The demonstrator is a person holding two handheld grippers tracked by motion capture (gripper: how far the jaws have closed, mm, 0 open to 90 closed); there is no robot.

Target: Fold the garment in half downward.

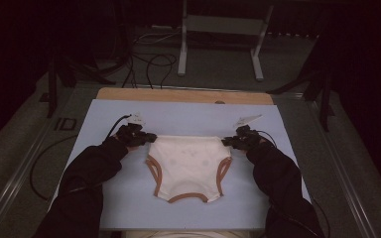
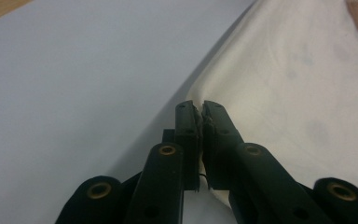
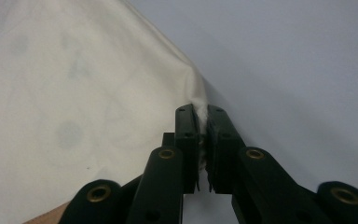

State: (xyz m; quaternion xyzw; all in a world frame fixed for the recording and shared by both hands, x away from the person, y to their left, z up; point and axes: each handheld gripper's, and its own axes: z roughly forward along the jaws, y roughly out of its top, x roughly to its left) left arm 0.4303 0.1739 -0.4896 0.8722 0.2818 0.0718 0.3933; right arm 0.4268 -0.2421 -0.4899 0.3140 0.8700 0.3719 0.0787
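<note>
Two corners of the small cream cotton baby briefs with tan-brown trim at the leg openings [image 1: 187, 167] are pinched, one in each claw, at the far waistband. The garment lies flat in the middle of the pale blue table mat [image 1: 104, 198], leg openings toward the near edge. It looks light, limp and thin, so it should sag and crease when lifted; the waistband corners and trimmed hems are likely the firmest holds. The left gripper [image 2: 200, 112] has its jaws closed on the left corner, and the right gripper [image 3: 201, 112] is clamped on the right corner. Black sleeves [image 1: 87, 178] reach in from the near side.
</note>
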